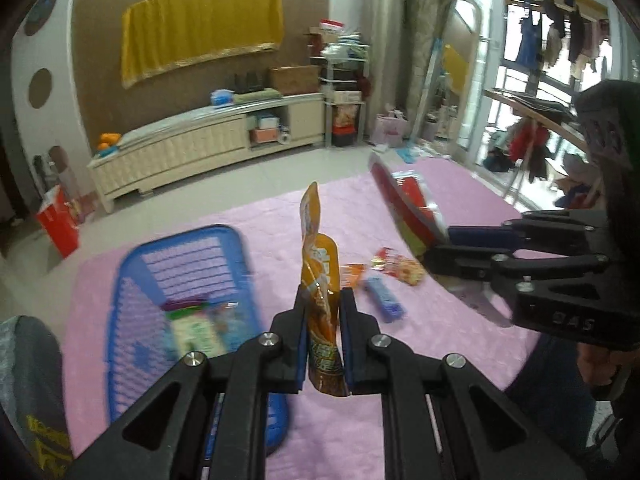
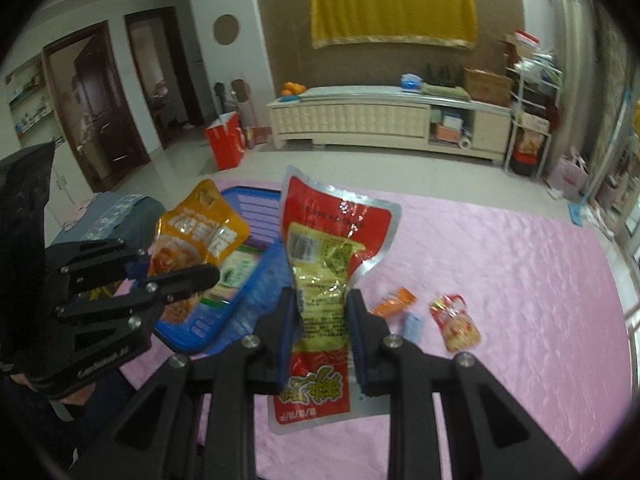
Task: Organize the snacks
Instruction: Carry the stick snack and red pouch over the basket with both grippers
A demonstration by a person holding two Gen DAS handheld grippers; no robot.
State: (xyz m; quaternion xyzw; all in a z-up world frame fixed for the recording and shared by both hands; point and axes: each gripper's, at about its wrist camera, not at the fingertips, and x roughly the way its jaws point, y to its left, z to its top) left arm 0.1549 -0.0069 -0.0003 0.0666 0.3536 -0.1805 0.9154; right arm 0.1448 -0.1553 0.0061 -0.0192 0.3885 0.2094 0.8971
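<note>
Two soft snack pouches held up over the pink cloth, one in each gripper.

The left gripper (image 1: pixel 323 320) is clamped on the orange pouch (image 1: pixel 318 264), edge-on, near the blue basket (image 1: pixel 132 276); the right gripper (image 2: pixel 322 320) pinches the red pouch (image 2: pixel 324 248) mid-body. Both pouches look light, floppy and slick, so a grip across the flat middle probably holds better than one at a sealed edge.

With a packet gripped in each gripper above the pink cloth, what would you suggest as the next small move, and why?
Probably carry the left gripper with its orange packet over the blue basket and let go there. The basket lies just beside it with packets already inside. The right gripper grips the red and yellow packet, which can follow.
</note>
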